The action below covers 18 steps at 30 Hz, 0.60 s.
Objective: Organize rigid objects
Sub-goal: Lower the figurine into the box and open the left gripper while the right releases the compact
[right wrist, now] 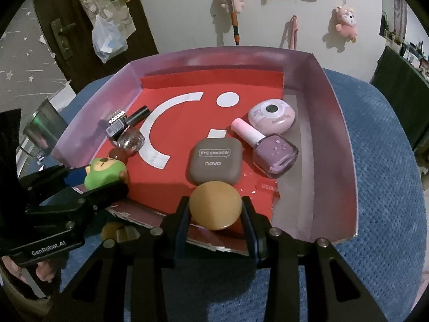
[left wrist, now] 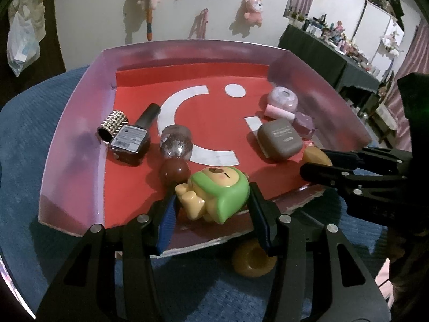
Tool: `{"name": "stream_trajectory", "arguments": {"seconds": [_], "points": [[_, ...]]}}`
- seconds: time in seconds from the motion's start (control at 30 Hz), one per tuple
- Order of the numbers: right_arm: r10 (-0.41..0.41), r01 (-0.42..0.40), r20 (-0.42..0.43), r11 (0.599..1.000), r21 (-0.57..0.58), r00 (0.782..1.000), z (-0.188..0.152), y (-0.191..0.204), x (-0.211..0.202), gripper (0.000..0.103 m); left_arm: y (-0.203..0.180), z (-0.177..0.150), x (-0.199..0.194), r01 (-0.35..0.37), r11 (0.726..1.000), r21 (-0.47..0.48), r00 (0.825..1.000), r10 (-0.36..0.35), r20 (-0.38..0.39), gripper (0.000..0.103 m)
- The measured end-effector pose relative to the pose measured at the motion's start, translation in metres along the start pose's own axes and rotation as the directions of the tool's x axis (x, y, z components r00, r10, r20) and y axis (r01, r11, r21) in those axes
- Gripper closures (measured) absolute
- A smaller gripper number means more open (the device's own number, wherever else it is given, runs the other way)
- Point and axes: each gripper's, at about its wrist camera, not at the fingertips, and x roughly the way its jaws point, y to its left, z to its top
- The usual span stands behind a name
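1. The left tool is clamped on a green-hooded bear figurine, its blue-padded fingers pressing the toy from both sides at the near edge of the tray.
2. The right tool grips a round tan cap between its fingers, held just above the tray's near edge, in front of the eye shadow compact.
3. The tray is a shallow box with pale purple walls and a red floor bearing white curved marks; it rests on a blue textured surface.
4. On the tray's left side lie a dark nail polish bottle, a studded silver cylinder just beside it, and a clear glittery bottle with a round brown cap near the figurine.
5. On the tray's right side the grey-brown compact lies flat; beside it is a purple nail polish bottle with a pink cap, lying on its side, and behind that a round pink case.
6. A tan jar lies on the blue surface outside the tray, below the left tool.
7. Plush toys hang on the white wall behind.
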Motion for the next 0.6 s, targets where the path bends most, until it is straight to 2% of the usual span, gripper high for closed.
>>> {"name": "stream_trajectory", "arguments": {"seconds": [0.27, 0.4, 0.53, 0.6], "points": [[0.019, -0.019, -0.011, 1.000, -0.004, 1.000, 0.005, 0.005, 0.009, 0.063, 0.011, 0.001, 0.009, -0.035, 0.999, -0.028, 0.999, 0.035, -0.009, 0.055], [0.030, -0.030, -0.007, 1.000, 0.008, 1.000, 0.008, 0.005, 0.015, 0.063, 0.014, 0.002, 0.009, -0.029, 0.999, -0.041, 1.000, 0.029, -0.005, 0.055], [0.035, -0.035, -0.004, 0.999, 0.024, 0.999, 0.009, 0.004, 0.019, 0.063, 0.017, 0.004, 0.013, -0.083, 0.996, -0.038, 0.997, 0.083, -0.001, 0.055], [0.032, -0.032, 0.000, 0.999, 0.029, 0.999, 0.011, 0.005, 0.022, 0.063, 0.020, 0.004, 0.013, -0.074, 0.996, -0.048, 0.997, 0.074, 0.000, 0.055]]}}
